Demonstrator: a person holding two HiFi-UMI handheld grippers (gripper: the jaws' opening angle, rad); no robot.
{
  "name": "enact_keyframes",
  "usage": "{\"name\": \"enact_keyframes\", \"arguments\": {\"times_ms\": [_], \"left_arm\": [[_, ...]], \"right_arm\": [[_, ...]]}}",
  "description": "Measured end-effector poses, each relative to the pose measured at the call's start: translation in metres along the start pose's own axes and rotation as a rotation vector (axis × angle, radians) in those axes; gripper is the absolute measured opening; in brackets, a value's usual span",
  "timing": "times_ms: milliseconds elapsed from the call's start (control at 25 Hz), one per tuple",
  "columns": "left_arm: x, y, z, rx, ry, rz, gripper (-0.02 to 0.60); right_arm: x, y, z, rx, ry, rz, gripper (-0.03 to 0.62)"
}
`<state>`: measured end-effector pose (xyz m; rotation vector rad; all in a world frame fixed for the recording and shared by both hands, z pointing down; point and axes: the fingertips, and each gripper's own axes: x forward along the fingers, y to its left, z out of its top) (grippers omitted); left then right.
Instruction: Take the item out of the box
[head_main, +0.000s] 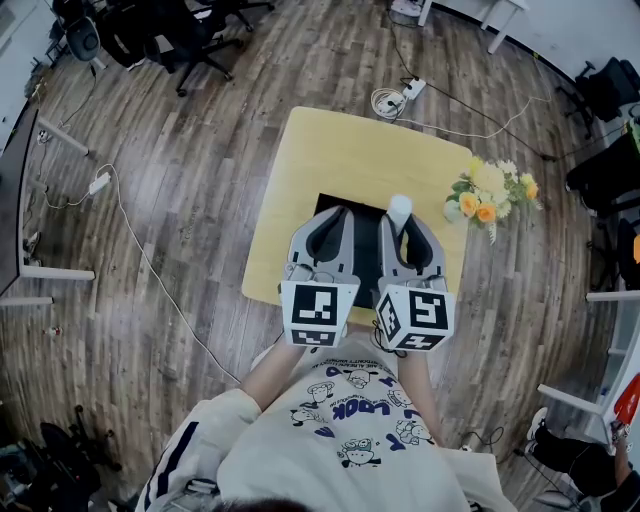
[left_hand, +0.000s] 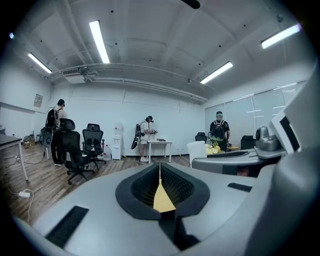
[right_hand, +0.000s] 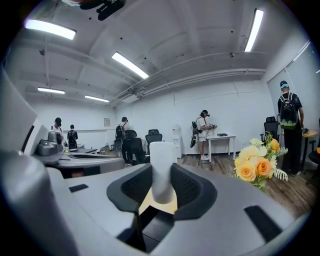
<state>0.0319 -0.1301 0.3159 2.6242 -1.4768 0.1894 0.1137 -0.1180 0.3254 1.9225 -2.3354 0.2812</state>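
A white cylindrical item (head_main: 399, 208) stands upright between the jaws of my right gripper (head_main: 405, 222), which is shut on it above the black box (head_main: 365, 252). In the right gripper view the white item (right_hand: 162, 170) fills the gap between the dark pads, its top rising above them. My left gripper (head_main: 335, 215) hovers beside it over the box's left part. In the left gripper view my left gripper (left_hand: 160, 167) has its pads meeting with nothing between them. Most of the box is hidden under both grippers.
The box sits on a small yellow table (head_main: 300, 160). A bunch of yellow and orange flowers (head_main: 490, 198) lies at the table's right edge, also the flowers (right_hand: 257, 165) in the right gripper view. Office chairs, cables and several people stand around on the wooden floor.
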Motion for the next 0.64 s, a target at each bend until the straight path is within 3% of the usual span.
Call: {"name": "enact_keyframes", "arguments": {"times_ms": [640], "left_arm": [[0.0076, -0.0075, 0.0003, 0.004, 0.001, -0.019, 0.023]], "right_arm": [[0.0035, -0.0075, -0.0032, 0.007, 0.010, -0.008, 0.138]]}}
